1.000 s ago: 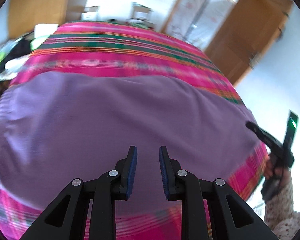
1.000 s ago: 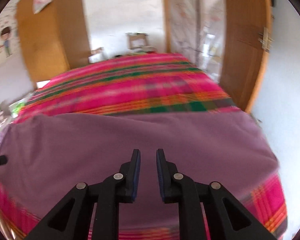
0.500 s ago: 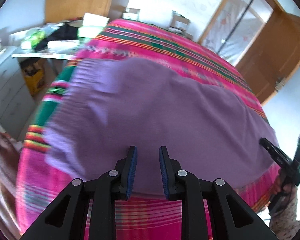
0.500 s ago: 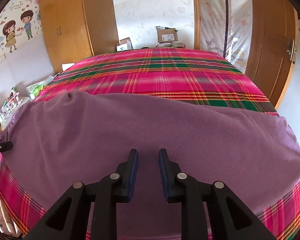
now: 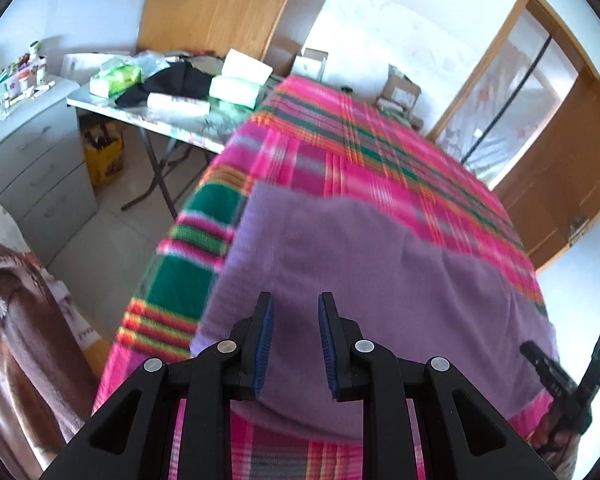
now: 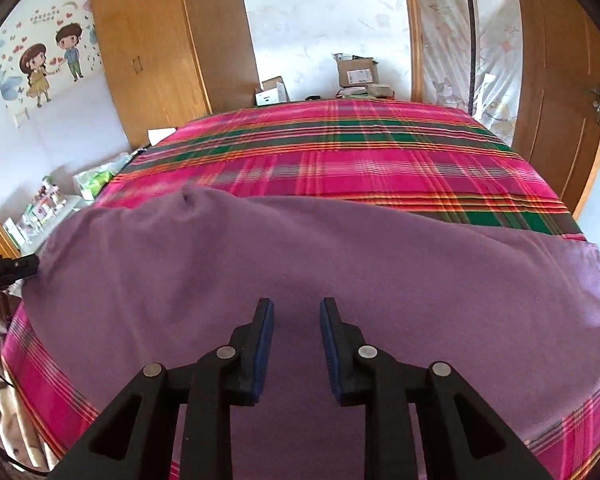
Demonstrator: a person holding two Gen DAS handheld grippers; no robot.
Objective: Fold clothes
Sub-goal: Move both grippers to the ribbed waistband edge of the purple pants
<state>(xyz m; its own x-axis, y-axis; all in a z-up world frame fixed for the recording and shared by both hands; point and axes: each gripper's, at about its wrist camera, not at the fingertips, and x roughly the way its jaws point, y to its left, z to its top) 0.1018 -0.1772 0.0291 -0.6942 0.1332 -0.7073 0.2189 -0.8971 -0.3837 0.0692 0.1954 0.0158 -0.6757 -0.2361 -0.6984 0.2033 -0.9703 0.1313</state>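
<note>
A purple garment (image 5: 380,272) (image 6: 300,248) lies spread flat across the near part of a bed with a pink and green plaid blanket (image 5: 360,152) (image 6: 340,152). My left gripper (image 5: 296,300) hovers over the garment's near left corner, open, with nothing between its blue pads. My right gripper (image 6: 296,304) hangs over the garment's near middle, also open and empty. Each gripper shows in the other's view: the right gripper (image 5: 556,368) at the garment's right end, the left gripper (image 6: 8,268) at its left edge.
Left of the bed stand a folding table (image 5: 168,120) piled with packets and dark cloth, and a grey drawer unit (image 5: 40,160). A brown padded seat (image 5: 12,340) is near left. Wooden wardrobe (image 6: 160,48), cardboard boxes (image 6: 356,72) and a door (image 6: 560,80) lie beyond.
The left gripper has swung left along the garment to its left corner, bringing the table and drawers into view. The right gripper's jaws stand a little wider and it has shifted slightly.
</note>
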